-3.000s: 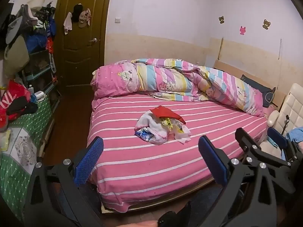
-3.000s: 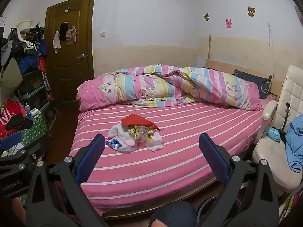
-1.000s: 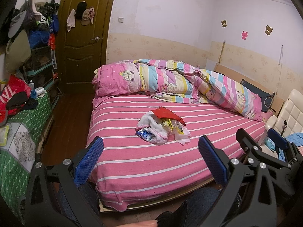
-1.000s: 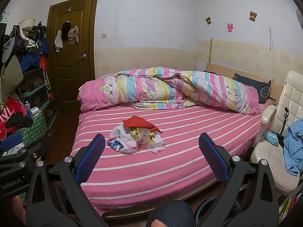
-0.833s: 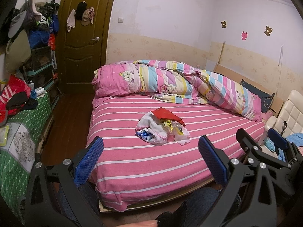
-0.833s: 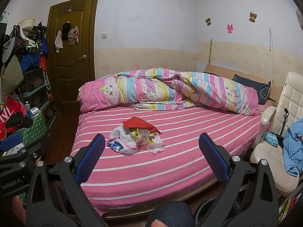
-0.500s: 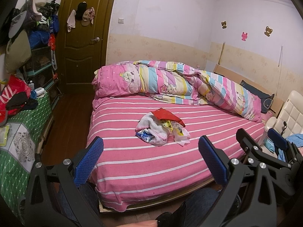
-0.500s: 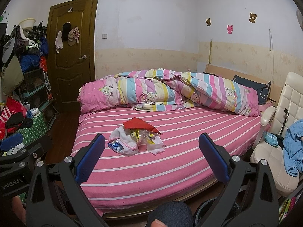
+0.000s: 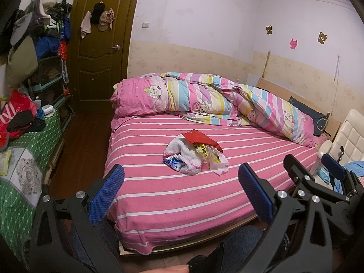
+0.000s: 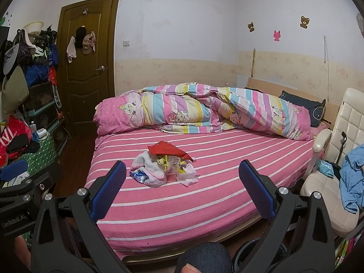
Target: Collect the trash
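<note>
A small pile of trash (image 9: 195,154) (image 10: 165,167) lies in the middle of a pink striped bed (image 9: 182,195) (image 10: 204,195): a red packet (image 9: 201,139) (image 10: 168,150) on top, yellow and blue wrappers, crumpled white tissue and a white cloth. My left gripper (image 9: 180,187) hangs open at the foot of the bed, well short of the pile, nothing between its blue pads. My right gripper (image 10: 182,182) is open too, at about the same distance, and also shows at the right edge of the left wrist view.
A rolled striped quilt (image 10: 204,111) lies along the far side of the bed. A white chair (image 10: 329,170) with blue clothes stands on the right. A green-covered table (image 9: 22,170) and cluttered shelves (image 9: 41,52) line the left wall beside a brown door (image 10: 88,63). A person's knee (image 10: 204,257) shows below.
Both views have tilted slightly upward and steadied over three seconds. The trash pile has not moved, and both grippers stay open.
</note>
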A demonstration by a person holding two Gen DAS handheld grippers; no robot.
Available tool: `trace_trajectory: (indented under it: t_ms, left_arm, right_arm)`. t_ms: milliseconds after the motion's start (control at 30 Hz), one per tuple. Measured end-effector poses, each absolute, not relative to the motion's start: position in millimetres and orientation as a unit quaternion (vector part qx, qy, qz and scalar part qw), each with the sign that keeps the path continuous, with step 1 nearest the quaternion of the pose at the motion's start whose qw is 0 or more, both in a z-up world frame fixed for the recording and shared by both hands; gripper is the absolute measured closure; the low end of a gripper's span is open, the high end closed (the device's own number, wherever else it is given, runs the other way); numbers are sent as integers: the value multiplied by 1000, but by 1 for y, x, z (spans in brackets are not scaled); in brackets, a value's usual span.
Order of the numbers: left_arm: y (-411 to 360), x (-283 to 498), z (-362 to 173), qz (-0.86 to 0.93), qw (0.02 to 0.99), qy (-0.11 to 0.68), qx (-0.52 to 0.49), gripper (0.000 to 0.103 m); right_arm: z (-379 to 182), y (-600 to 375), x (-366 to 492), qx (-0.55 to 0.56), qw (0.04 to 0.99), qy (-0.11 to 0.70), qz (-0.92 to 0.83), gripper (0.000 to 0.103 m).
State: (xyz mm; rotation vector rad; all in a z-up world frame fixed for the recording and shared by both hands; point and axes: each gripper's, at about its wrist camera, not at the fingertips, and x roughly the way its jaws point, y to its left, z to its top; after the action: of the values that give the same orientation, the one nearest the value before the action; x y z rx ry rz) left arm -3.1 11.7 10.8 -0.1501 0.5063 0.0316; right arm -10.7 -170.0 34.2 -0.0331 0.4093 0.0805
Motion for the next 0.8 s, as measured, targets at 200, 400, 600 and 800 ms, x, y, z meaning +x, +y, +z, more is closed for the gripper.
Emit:
trace_trajectory:
  t_ms: [200, 400, 600, 800]
  left_arm:
    - [13, 2, 6, 0, 963, 257, -82, 6]
    - [19, 12, -12, -13, 960, 262, -96, 6]
    - [32, 25, -39, -28, 953, 277, -116, 6]
    - [47, 48, -75, -27, 942, 305, -137, 6]
  right_arm:
    - [30, -168, -8, -13, 978, 203, 43, 5]
    - [15, -171, 2, -12, 978, 200, 56, 5]
    - [-7, -168, 13, -5, 976, 205, 80, 5]
    - [-38, -160, 35, -12, 969, 227, 97, 5]
